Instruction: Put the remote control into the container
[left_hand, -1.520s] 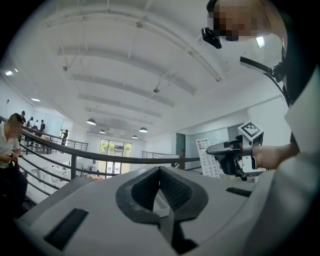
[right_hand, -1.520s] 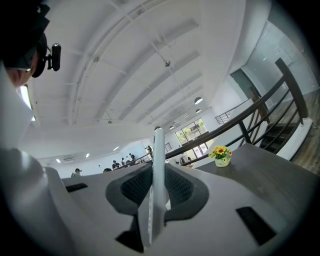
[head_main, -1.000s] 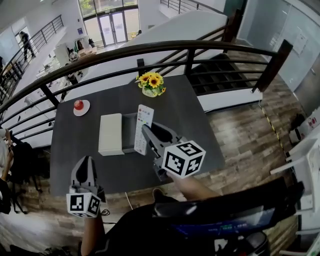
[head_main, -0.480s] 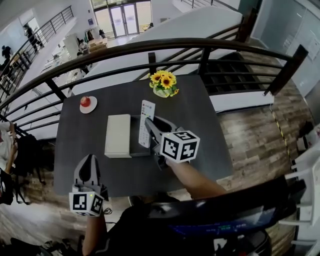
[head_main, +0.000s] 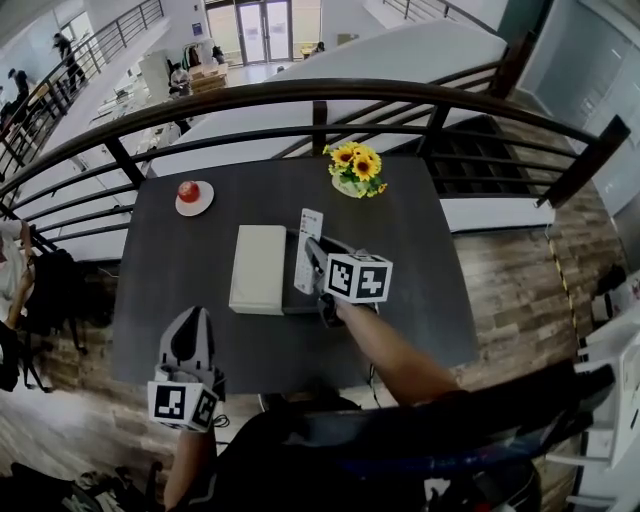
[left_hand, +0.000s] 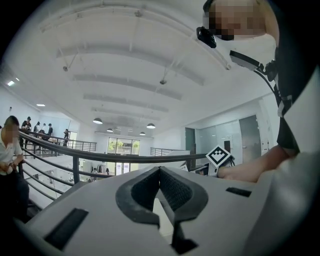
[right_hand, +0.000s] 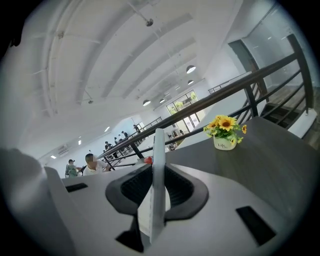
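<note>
A white remote control (head_main: 308, 230) is clamped upright in my right gripper (head_main: 314, 254), which is shut on it. It hangs over the grey container (head_main: 292, 304) in the middle of the dark table (head_main: 420, 260). In the right gripper view the remote (right_hand: 159, 145) shows edge-on between the pads of the right gripper (right_hand: 159, 169). A white lid (head_main: 258, 268) lies against the container's left side. My left gripper (head_main: 193, 322) hovers at the table's near edge, left of the container. In its own view the left gripper (left_hand: 160, 170) is shut with nothing in it.
A pot of sunflowers (head_main: 355, 170) stands at the back of the table, right of centre, and shows again as the sunflowers (right_hand: 225, 131). A red apple on a saucer (head_main: 190, 196) sits at the back left. A dark railing (head_main: 320, 95) runs behind the table.
My right gripper has moved forward over the table, carrying the remote closer above the container. The left gripper has hardly moved.
</note>
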